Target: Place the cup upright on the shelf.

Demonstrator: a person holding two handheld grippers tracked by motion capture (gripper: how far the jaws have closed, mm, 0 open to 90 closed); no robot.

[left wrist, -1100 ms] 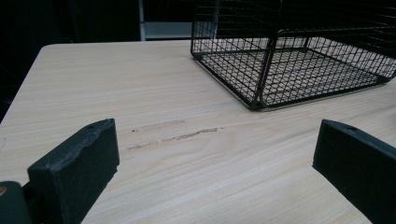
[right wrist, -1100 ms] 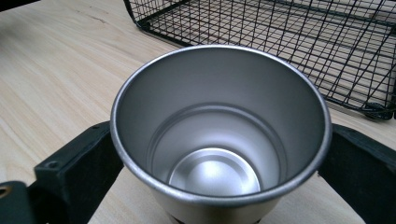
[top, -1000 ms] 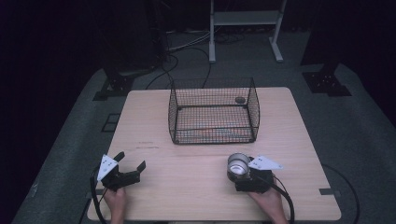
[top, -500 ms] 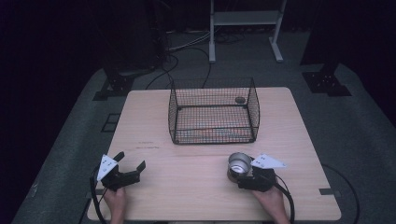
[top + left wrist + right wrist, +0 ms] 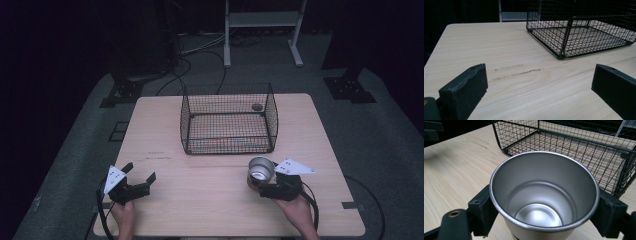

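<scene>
A shiny metal cup (image 5: pixel 261 169) stands upright near the table's front right, and its empty inside (image 5: pixel 541 195) faces the camera in the right gripper view. My right gripper (image 5: pixel 262 176) is shut on the cup, with one black jaw pressed on each side of its wall (image 5: pixel 544 216). My left gripper (image 5: pixel 140 171) rests at the front left of the table, open with nothing between its jaws (image 5: pixel 540 90). A black wire basket (image 5: pixel 227 90) sits at the middle back of the table, just beyond the cup (image 5: pixel 574 142) and to the right ahead of the left gripper (image 5: pixel 579 32).
The light wooden table (image 5: pixel 200 185) has faint scuff marks (image 5: pixel 519 72) ahead of the left gripper. A small dark round thing (image 5: pixel 257 107) shows at the basket's far right side. Cables and a white stand's legs (image 5: pixel 260 30) lie on the floor behind.
The right gripper has edged slightly forward toward the basket with the cup in it. The left gripper has not moved.
</scene>
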